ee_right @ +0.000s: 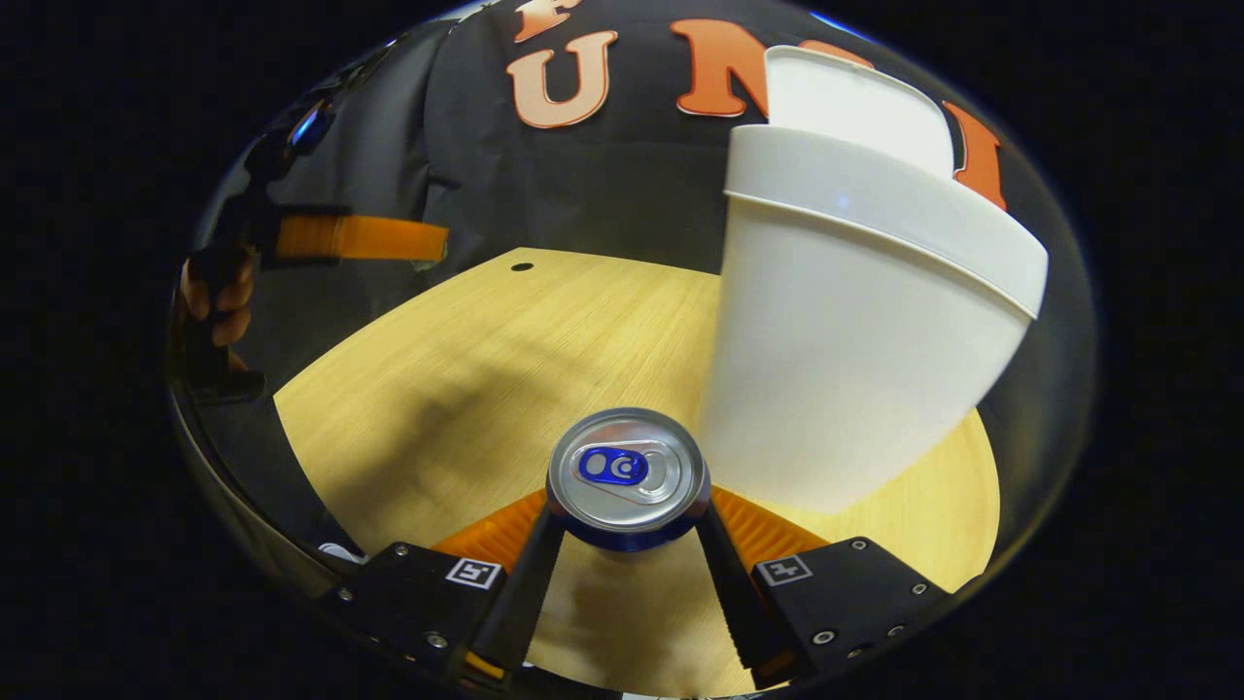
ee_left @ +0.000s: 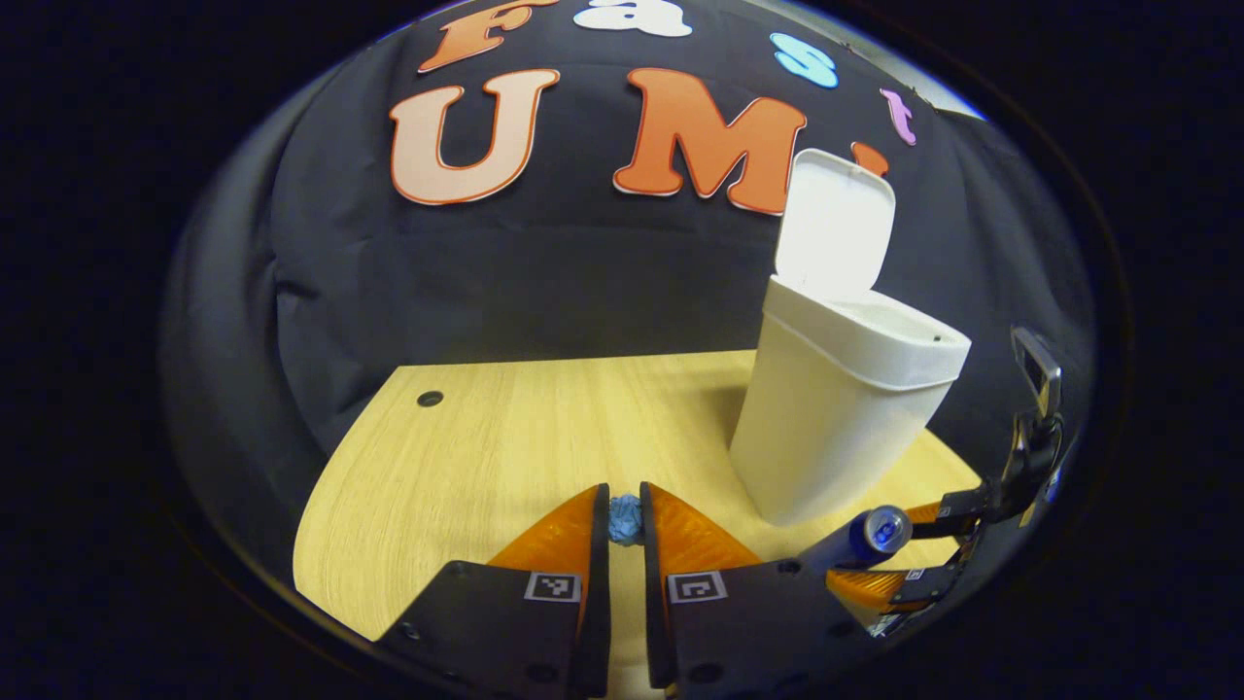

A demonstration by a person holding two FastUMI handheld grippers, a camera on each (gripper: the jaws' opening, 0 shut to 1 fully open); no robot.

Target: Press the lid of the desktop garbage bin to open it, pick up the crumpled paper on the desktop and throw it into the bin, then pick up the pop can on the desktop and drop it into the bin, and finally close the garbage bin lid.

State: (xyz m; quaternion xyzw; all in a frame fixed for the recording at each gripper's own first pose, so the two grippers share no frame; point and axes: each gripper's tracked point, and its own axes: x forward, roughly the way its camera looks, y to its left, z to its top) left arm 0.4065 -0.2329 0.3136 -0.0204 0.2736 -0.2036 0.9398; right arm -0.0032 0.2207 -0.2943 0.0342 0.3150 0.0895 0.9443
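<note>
Lid (ee_left: pixel 836 222) of the white plastic bin (ee_left: pixel 836 418) stands open at the surface's (ee_left: pixel 505 437) far right. Left tool (ee_left: pixel 625 525) is clenched on the blue crumpled paper (ee_left: pixel 625 518), lifted above the wood. Right tool (ee_right: pixel 627 515) grips the silver pop can (ee_right: pixel 627 473) just beside the bin. Next, I judge, the paper must be carried over the opening and released.

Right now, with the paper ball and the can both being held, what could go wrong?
The crumpled paper sits just at the left gripper's fingertips, so it might slip out on the way up. The right gripper holds the pop can tipped on its side near the bin; swinging it could bump the bin and shove it. The open lid stands upright, so a knock might shut it early.
</note>
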